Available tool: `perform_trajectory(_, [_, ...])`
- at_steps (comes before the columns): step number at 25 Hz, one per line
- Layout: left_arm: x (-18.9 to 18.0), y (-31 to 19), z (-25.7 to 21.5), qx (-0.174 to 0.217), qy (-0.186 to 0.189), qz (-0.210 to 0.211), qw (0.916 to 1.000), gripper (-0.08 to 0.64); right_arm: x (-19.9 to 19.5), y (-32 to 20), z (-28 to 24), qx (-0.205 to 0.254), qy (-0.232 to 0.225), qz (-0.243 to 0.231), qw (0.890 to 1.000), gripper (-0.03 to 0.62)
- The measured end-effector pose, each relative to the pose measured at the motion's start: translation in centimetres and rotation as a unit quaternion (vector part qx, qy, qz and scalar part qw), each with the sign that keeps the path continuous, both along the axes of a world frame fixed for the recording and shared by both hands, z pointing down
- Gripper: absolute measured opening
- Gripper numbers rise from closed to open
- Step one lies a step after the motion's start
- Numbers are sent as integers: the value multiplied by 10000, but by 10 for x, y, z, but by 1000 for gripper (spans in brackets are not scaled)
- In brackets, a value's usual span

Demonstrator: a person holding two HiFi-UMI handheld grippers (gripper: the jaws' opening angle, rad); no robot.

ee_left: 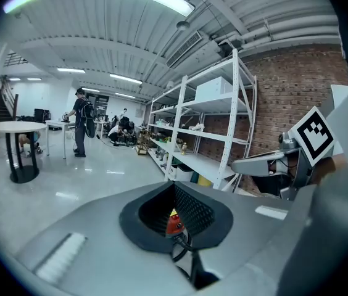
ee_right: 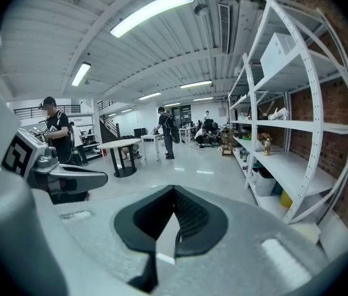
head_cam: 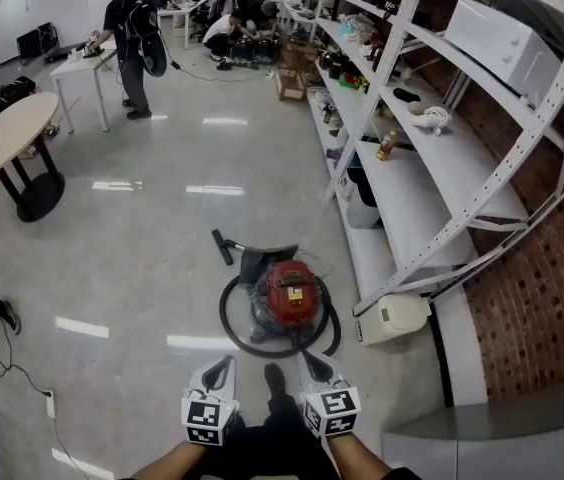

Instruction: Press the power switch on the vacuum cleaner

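Both my grippers sit at the bottom middle of the head view, the left gripper and the right gripper side by side, each with its jaws closed tip to tip and nothing held between them. The vacuum cleaner lies on the shiny floor just above them in the centre of the frame, well short of my reach, and a sliver of its red body shows through the hollow of my left jaws.

I see 3 ways this could go wrong:

- I cannot pick out the power switch on the red top from here. If I guess, I may press a different button or plain casing.
- The black hose loops right around the body, on my side too. Coming in low, I could catch it with a jaw or a foot and drag the machine sideways.
- The floor looks slick, so a slanted push may roll the vacuum cleaner towards the shelf rack on the right instead of working the switch. I judge a straight downward press with 1 closed tip to be safest.
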State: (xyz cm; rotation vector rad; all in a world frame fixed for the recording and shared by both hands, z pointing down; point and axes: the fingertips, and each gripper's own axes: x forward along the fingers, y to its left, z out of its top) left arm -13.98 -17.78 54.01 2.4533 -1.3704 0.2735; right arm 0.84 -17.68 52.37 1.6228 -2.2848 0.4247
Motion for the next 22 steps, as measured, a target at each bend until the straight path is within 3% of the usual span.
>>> perform_trajectory(7, [24, -48, 15, -161, -61, -196, 9997, 14, 22, -48, 23, -246, -31, -195, 9995, -8])
perform_trajectory(22, [117, -171, 85, -854, -300, -160, 9958, 14, 93, -168, 121, -1312, 43, -396, 9906, -8])
